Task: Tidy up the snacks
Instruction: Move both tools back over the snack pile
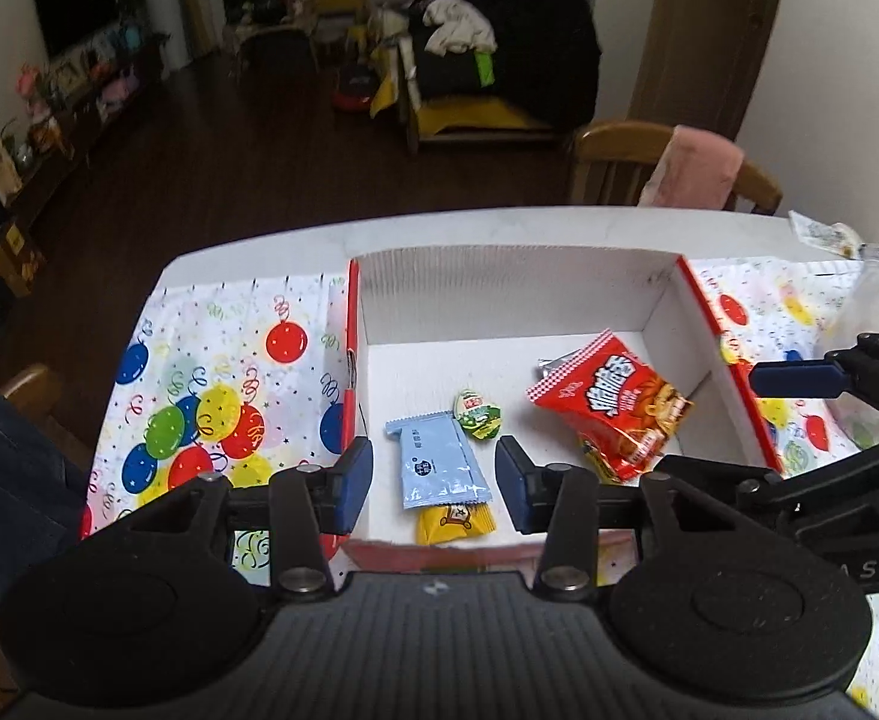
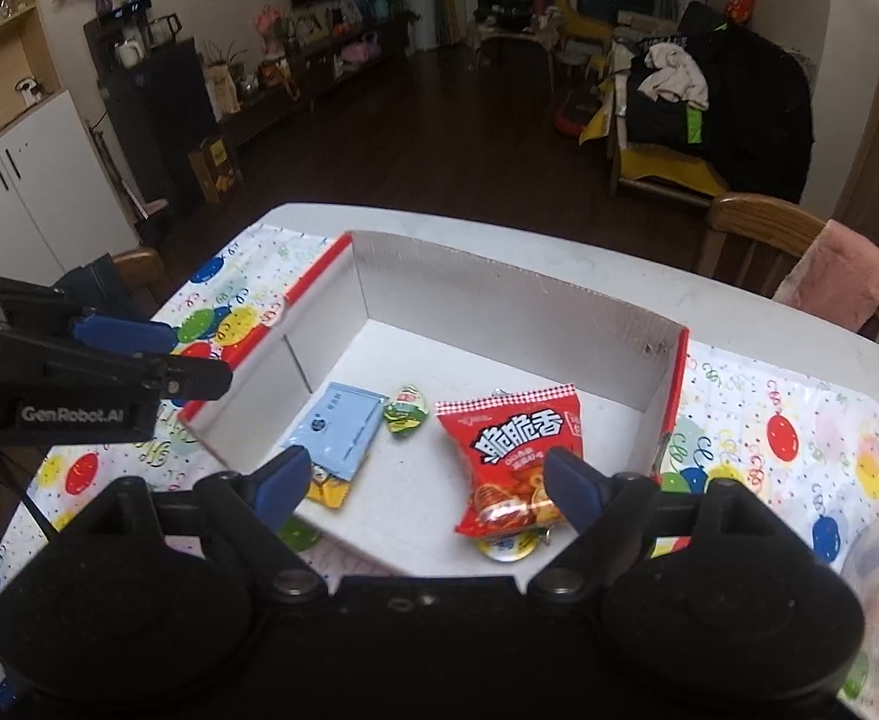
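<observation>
Inside the white box (image 1: 517,300) at the middle of the table (image 1: 247,252) lie a red chips bag (image 2: 514,450), a blue packet (image 1: 436,459) and a small green snack (image 1: 478,414). The left gripper (image 1: 433,480) and the right gripper (image 2: 427,483) hover above, both spread wide and empty. Judging from this, a placing step is finished; next is fetching another snack near the table's right edge.

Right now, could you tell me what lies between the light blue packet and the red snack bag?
A small green-wrapped snack; both views show it.
</observation>
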Tool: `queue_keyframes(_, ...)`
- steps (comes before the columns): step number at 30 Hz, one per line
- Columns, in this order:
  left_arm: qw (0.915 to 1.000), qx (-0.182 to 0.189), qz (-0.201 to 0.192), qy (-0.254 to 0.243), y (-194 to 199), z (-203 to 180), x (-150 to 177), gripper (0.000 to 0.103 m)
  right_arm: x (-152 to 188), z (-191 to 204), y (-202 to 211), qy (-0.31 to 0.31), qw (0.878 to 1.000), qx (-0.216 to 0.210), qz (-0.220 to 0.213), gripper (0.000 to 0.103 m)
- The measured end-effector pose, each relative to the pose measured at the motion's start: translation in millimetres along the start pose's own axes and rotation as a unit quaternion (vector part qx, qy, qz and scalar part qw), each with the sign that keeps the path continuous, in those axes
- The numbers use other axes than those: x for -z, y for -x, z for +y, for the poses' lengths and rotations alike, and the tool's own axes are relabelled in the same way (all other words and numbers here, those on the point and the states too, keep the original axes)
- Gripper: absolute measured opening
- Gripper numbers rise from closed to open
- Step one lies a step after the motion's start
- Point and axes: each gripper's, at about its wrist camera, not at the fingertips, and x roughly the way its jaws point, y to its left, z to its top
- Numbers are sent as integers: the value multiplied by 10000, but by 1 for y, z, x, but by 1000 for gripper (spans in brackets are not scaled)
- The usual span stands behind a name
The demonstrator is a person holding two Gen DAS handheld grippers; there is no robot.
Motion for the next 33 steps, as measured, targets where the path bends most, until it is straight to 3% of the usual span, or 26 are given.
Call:
queue_keyframes(4, 9997, 96, -198, -93, 21, 7, 11, 51, 9, 12, 18, -147, 9998, 0, -144, 87)
queue_keyframes(11, 9985, 242, -417, -274, 53, 24, 36, 52, 26, 42, 50, -374, 9982, -93, -455, 94)
queue_keyframes(19, 9960, 308, -742, -380, 91, 46, 69, 64, 48, 82, 76, -450, 9957, -249, -768, 103)
queue_keyframes(33, 9934, 326, -1054, -307, 120, 102, 127, 84, 90, 133, 68, -627, 9962, -310, -512, 103)
